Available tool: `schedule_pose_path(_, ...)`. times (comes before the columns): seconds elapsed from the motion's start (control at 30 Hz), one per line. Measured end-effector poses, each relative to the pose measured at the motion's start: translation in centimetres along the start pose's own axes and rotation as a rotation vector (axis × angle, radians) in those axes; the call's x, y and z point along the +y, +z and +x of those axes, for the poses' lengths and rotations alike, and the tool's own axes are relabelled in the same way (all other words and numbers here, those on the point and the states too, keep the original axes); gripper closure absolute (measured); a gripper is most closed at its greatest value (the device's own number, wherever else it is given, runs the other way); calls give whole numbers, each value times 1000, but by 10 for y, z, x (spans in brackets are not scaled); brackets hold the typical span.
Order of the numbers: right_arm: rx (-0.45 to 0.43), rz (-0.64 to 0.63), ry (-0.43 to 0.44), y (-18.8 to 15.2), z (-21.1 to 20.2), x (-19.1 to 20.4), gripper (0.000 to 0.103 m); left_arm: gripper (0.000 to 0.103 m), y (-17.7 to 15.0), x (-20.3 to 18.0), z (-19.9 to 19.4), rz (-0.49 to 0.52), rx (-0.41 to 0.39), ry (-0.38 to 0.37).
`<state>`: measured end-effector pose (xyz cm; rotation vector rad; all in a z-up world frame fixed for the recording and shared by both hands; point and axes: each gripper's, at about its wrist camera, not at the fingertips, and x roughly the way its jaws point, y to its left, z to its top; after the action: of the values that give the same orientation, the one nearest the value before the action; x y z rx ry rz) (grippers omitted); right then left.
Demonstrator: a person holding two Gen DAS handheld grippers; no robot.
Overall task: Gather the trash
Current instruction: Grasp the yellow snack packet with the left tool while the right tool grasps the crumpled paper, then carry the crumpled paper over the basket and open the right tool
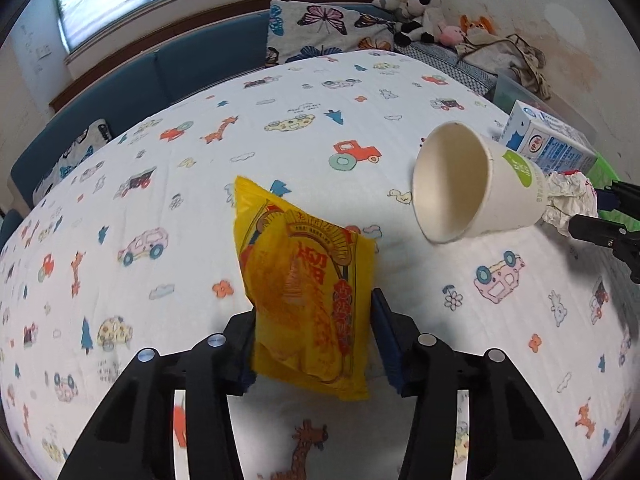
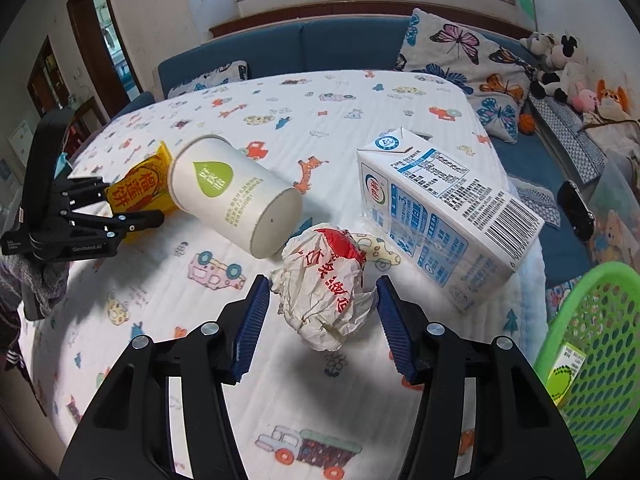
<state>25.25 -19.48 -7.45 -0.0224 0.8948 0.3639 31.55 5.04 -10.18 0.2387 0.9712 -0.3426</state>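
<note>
Yellow snack packet (image 1: 304, 288) hangs off the bedsheet (image 1: 200, 200), pinched in my left gripper (image 1: 314, 332). Crumpled wrapper (image 2: 324, 284) sits between my right gripper (image 2: 320, 320) fingers, spread apart, not gripping. Paper cup (image 2: 236, 192) lies tipped beside the milk carton (image 2: 440, 208); green basket (image 2: 600, 340) far right.

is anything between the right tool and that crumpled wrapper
Nothing visible. The crumpled wrapper already sits between the open fingers of the right tool. The paper cup and milk carton lie beyond it.
</note>
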Motion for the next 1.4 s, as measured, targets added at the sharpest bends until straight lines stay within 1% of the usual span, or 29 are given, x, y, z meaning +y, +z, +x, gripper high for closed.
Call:
schedule_pose_path(0.13, -16, 4, 11, -4, -12, 3, 48, 61, -9, 0, -14, -34, -16, 4)
schedule_pose_path(0.23, -28, 8, 22, -9, -24, 3, 48, 61, -16, -2, -26, -62, -29, -1)
schedule_pose_path(0.4, -46, 16, 34, -21, -43, 2, 48, 61, -26, -15, -50, -69, -60, -4)
schedule_pose_path(0.6, -67, 34, 29, -36, -66, -7, 48, 61, -31, -43, -73, -56, -95, -27)
schedule_pose_path(0.77, -89, 63, 3, -48, -87, -24, 48, 61, -25, -79, -90, -14, -136, -75)
schedule_pose_path(1.03, -108, 146, -97, -74, -119, -74, 48, 61, -4, -138, -101, 56, -180, -164)
schedule_pose_path(1.27, -99, 240, -222, -105, -145, -130, 46, 61, 15, -192, -97, 126, -188, -226)
schedule_pose_path(1.4, -98, 296, -273, -118, -154, -157, 45, 61, 26, -222, -93, 162, -184, -255)
